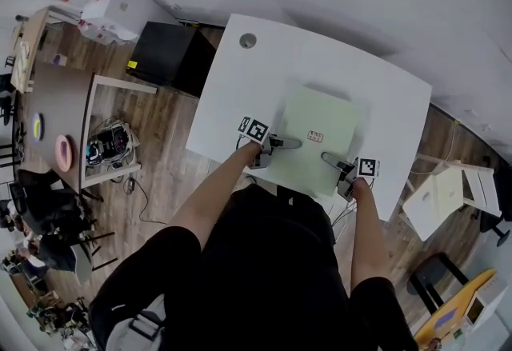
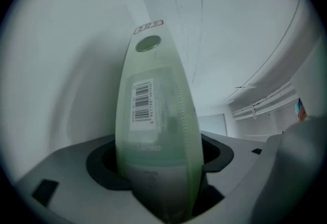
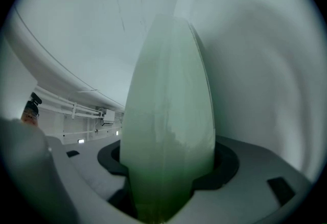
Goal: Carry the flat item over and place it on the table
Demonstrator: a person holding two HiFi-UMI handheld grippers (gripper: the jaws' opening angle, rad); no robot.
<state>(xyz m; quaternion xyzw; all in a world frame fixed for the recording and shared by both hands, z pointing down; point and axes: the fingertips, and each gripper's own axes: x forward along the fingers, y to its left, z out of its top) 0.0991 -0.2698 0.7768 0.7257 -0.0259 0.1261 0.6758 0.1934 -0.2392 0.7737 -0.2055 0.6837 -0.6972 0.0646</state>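
Note:
The flat item (image 1: 320, 129) is a pale green soft sleeve with a small label. In the head view it lies on the white table (image 1: 240, 93), its near edge at the table's front edge. My left gripper (image 1: 286, 143) reaches over the sleeve's near left part, and my right gripper (image 1: 328, 157) reaches over its near right part. In the left gripper view the sleeve (image 2: 153, 116), with a barcode sticker, stands edge-on between the jaws with a thin dark gap at either side. In the right gripper view the sleeve (image 3: 171, 126) fills the slot between the jaws, which are shut on it.
A grey round grommet (image 1: 248, 41) sits in the table's far left corner. A black cabinet (image 1: 164, 57) stands left of the table, and beyond it a wooden desk (image 1: 56, 101). A white stool (image 1: 444, 193) stands on the right. The floor is wooden.

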